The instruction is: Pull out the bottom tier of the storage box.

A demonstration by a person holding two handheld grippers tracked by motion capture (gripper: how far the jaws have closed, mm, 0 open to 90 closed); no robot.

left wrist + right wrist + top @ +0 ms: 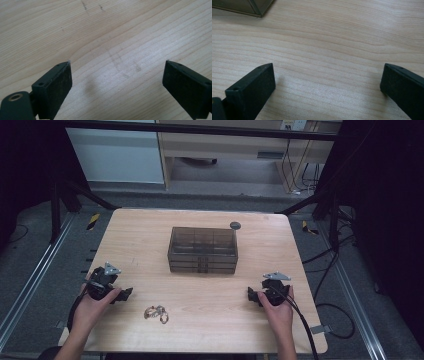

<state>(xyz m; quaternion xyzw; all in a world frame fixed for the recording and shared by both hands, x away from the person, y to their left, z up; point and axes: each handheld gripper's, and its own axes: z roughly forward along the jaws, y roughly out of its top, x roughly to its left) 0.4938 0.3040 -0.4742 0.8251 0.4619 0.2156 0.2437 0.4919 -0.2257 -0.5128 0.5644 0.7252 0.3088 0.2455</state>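
A pale wooden table [200, 320] with fine, wavy grain and a few faint dark scuffs carries a smoky brown, see-through drawer box [202, 250]. Near its front edge lies a small cluster of silvery and coppery rings [156, 313]. A dark grey disc [235, 225] sits behind the box. Both the left gripper [124, 294] and right gripper [251, 295] are matt black, each topped by a grey plate.
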